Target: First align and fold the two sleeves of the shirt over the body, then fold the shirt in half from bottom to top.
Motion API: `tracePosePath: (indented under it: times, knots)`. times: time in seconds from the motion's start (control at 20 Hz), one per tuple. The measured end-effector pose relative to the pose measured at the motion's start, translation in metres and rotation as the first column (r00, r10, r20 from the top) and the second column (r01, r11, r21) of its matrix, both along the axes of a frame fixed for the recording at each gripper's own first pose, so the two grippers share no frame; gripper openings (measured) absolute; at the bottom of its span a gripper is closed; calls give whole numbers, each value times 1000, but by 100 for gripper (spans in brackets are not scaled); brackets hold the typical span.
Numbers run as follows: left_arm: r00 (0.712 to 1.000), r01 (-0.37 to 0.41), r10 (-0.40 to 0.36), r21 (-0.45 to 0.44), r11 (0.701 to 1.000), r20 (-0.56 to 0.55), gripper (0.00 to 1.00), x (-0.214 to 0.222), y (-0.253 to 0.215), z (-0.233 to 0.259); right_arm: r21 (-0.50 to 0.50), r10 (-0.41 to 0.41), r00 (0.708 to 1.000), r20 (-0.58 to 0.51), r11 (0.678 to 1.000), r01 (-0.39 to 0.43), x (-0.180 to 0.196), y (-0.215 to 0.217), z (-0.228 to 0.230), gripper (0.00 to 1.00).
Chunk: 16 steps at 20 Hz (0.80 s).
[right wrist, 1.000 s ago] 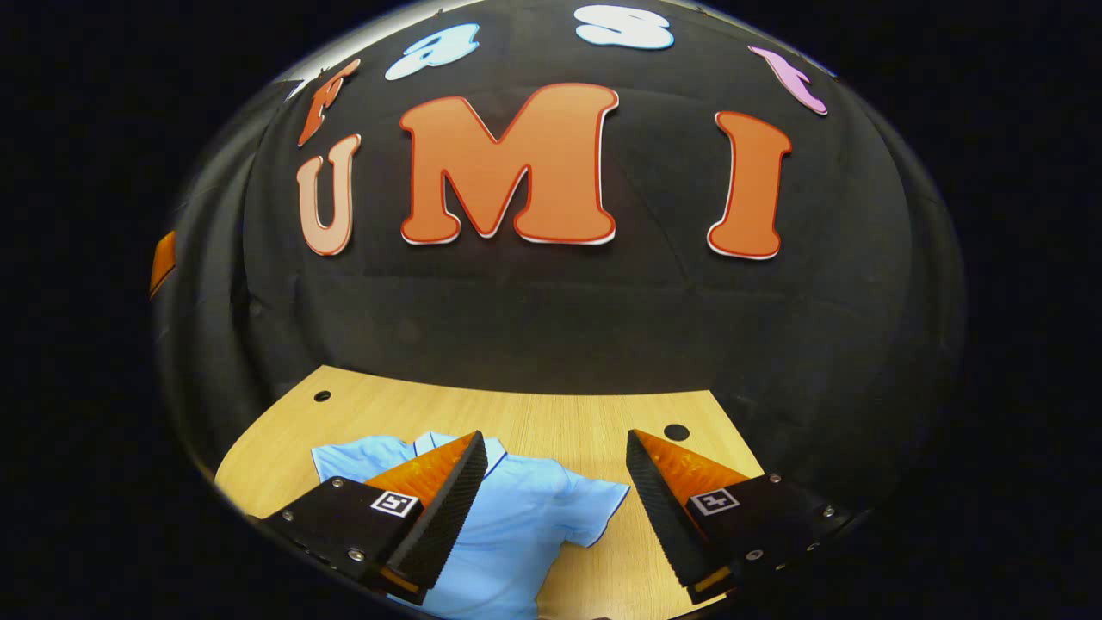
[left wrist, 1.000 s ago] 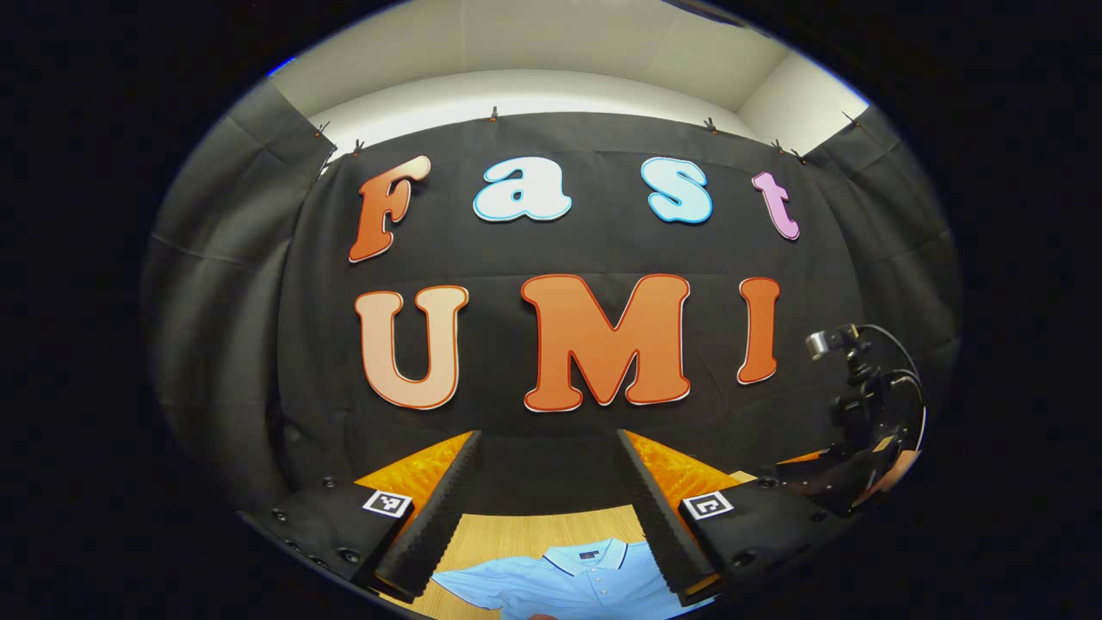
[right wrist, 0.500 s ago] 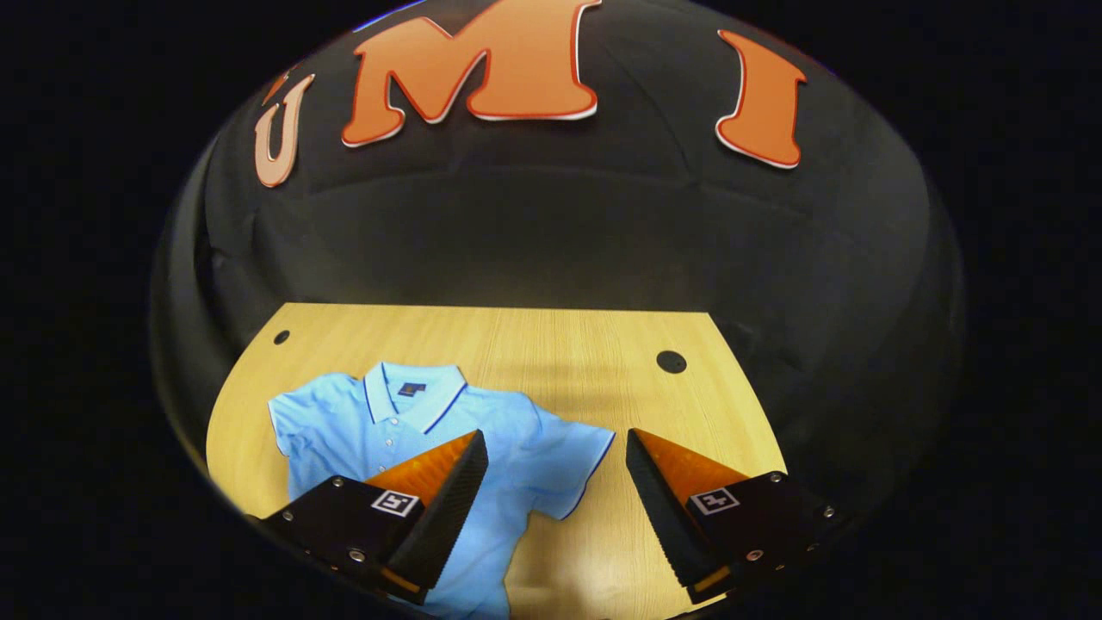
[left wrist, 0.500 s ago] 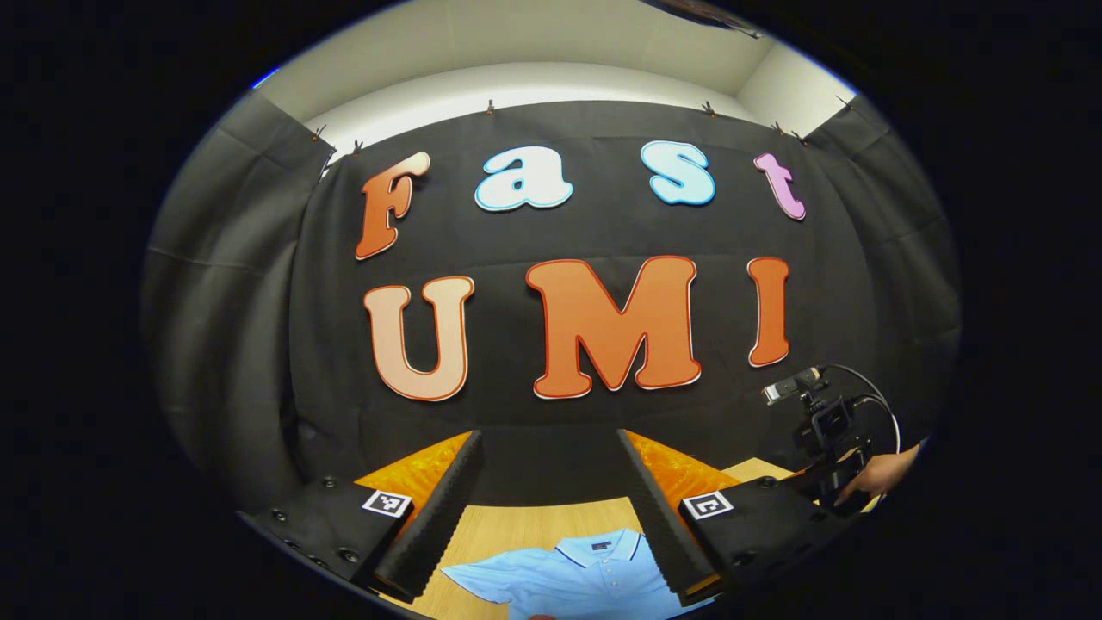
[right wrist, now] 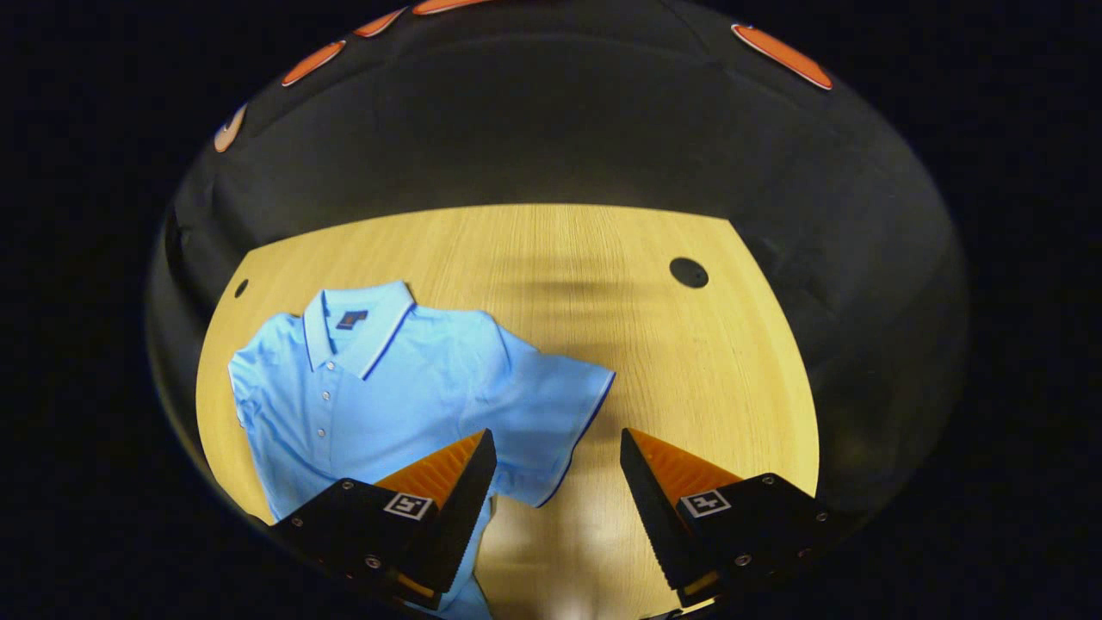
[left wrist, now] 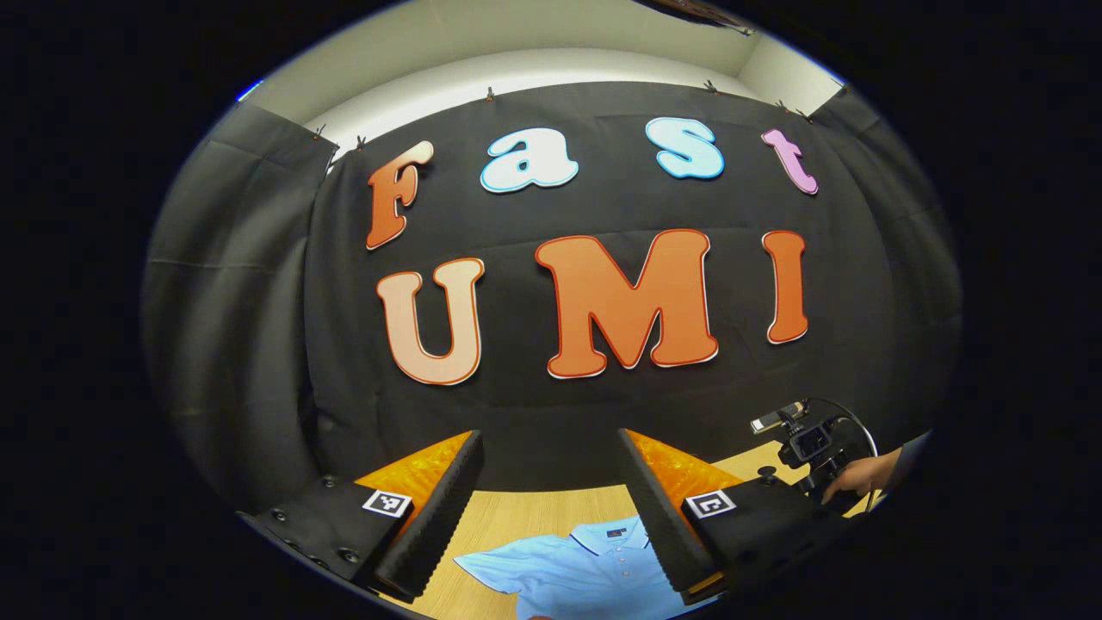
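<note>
A light blue polo shirt [right wrist: 370,387] lies flat on the wooden table [right wrist: 689,362], collar toward the back wall. Its right sleeve [right wrist: 551,413] spreads out with a dark trimmed cuff. My right gripper [right wrist: 555,456] hovers open above that sleeve's cuff, nothing between its fingers. In the left gripper view the shirt [left wrist: 585,573] shows low, its collar between my fingers. My left gripper [left wrist: 551,482] is open and held high, pointing at the back wall. The other gripper [left wrist: 809,448] shows at the right of that view with a hand [left wrist: 857,474] on it.
The table has a round cable hole [right wrist: 689,272] at the back right and a small one [right wrist: 241,288] at the back left. Black cloth walls close in behind and beside the table. Bare wood lies to the right of the shirt.
The right gripper has tipped downward and come closer over the shirt's right sleeve. The left gripper has tilted down slightly. Both have stayed open.
</note>
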<state>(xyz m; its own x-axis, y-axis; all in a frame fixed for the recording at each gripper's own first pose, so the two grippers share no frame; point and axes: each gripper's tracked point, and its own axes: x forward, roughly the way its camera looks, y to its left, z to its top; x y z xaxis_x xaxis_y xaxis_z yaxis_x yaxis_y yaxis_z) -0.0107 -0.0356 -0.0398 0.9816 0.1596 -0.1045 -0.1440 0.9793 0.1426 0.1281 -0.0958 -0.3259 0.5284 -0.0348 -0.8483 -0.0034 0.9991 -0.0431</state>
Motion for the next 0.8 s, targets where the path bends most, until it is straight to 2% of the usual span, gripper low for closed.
tracePosePath:
  times: [0.25, 0.45, 0.6, 0.75, 0.8]
  knots:
    - [999, -19, 20, 12, 1000, -27, 100, 6, -4, -7, 20, -19, 992, -127, 1000, 22, 0, -3, -35, 82]
    - [999, -27, 28, 25, 999, -46, 100, 8, -7, -14, 25, -62, 985, -162, 997, 67, 7, -4, -52, 77]
    - [998, -28, 30, 36, 999, -55, 100, 10, -8, -14, 41, -87, 979, -184, 995, 96, 7, 0, -57, 65]
    - [998, -26, 29, 41, 999, -61, 100, 9, -9, -17, 44, -94, 981, -171, 994, 103, 16, -3, -59, 58]
    - [998, -27, 29, 40, 999, -63, 100, 9, -9, -18, 43, -96, 981, -167, 994, 104, 16, -3, -59, 51]
